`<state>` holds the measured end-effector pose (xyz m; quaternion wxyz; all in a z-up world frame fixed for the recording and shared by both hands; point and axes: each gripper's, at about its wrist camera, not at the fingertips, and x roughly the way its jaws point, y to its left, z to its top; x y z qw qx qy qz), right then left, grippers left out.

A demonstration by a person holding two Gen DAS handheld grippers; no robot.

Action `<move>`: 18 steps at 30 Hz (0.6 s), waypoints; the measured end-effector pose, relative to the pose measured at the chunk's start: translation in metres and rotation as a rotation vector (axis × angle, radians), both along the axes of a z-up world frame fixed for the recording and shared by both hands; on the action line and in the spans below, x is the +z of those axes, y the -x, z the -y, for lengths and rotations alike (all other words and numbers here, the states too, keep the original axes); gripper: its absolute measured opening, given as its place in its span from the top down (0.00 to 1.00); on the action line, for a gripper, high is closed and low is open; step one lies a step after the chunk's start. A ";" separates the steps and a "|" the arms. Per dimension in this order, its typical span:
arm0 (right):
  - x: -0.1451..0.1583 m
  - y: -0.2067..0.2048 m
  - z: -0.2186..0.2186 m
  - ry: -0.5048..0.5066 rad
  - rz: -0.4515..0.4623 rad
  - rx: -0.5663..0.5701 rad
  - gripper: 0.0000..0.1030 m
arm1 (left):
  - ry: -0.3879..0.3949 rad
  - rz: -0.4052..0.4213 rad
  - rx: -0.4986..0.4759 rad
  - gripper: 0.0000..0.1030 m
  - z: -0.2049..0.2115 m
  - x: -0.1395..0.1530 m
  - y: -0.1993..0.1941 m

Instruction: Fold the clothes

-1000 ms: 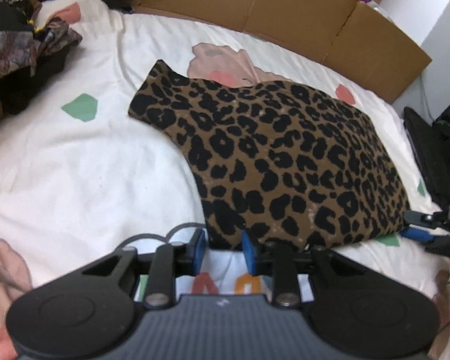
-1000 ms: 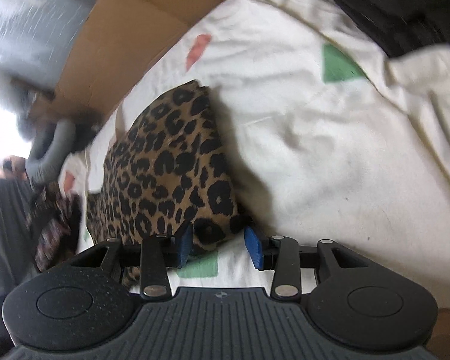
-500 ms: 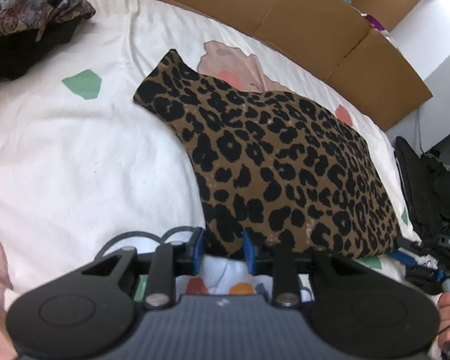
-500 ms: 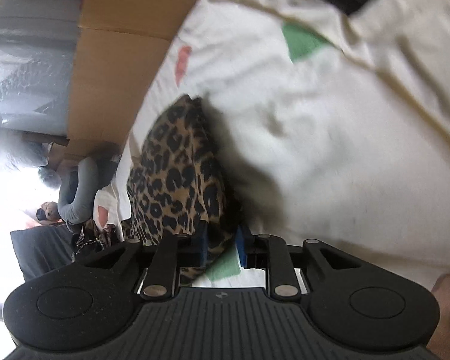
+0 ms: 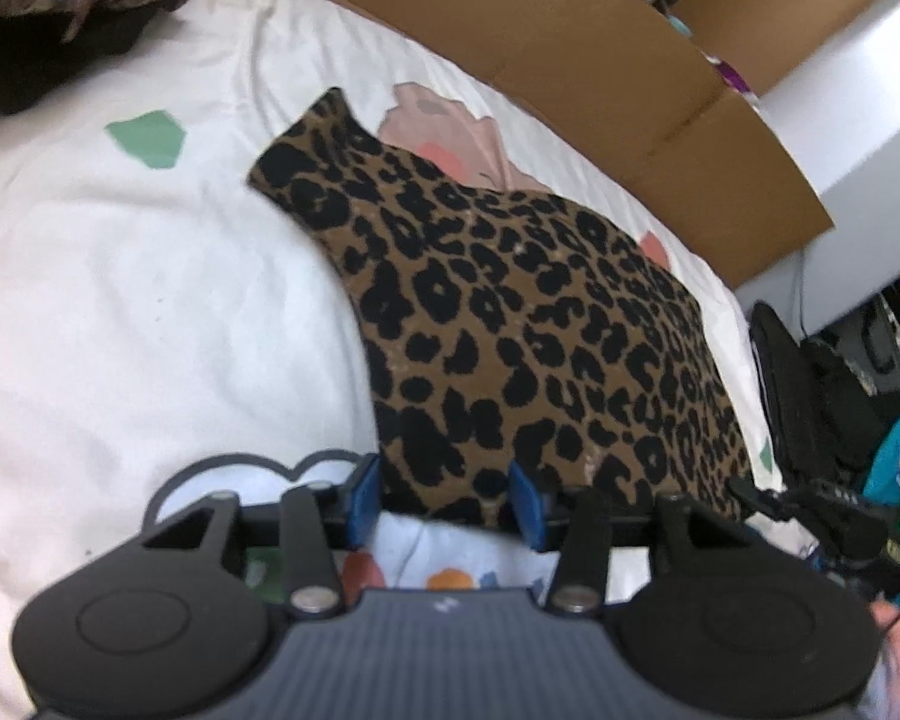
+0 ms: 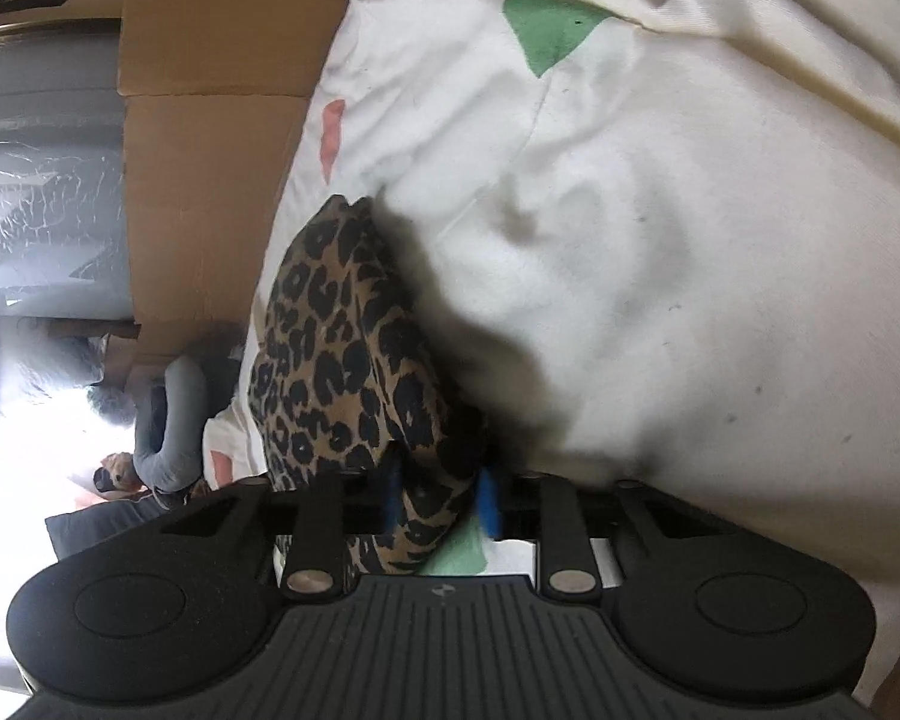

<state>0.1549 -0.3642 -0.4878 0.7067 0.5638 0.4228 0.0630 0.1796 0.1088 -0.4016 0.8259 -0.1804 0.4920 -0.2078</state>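
Standing by the bed, my worry starts at the near hem. The left tool (image 5: 444, 501) has its 2 blue pads either side of the leopard-print garment (image 5: 528, 330), but its jaws are opening and the pads look clear of the cloth, so that corner is released. The right tool (image 6: 441, 495) is closing its jaws on the other near corner, with a bunch of the print between the pads, and I judge it is pinching that corner now. If the right side lifts while the left stays loose, the fold could go crooked, with 1 corner dragging over the white bedsheet (image 5: 150, 312) and rucking it. A thick bunch in the right pads could also slip out part-way.

The left tool points steeply down at the hem. The right tool is rolled well over, so the bed runs sideways in its view, and it points less steeply.

The garment lies spread flat on the sheet, its narrow end reaching away toward the flattened cardboard (image 5: 600, 96) along the far side. Dark clothes (image 5: 60, 6) sit heaped further off.
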 end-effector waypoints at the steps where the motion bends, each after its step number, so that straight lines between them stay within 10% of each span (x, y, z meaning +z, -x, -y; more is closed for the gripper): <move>1: 0.001 -0.001 0.001 0.002 0.003 0.003 0.84 | -0.002 0.000 -0.007 0.54 0.000 0.000 -0.001; 18: 0.027 -0.010 0.014 0.069 0.046 -0.013 0.91 | -0.039 0.035 -0.095 0.55 0.003 -0.002 -0.008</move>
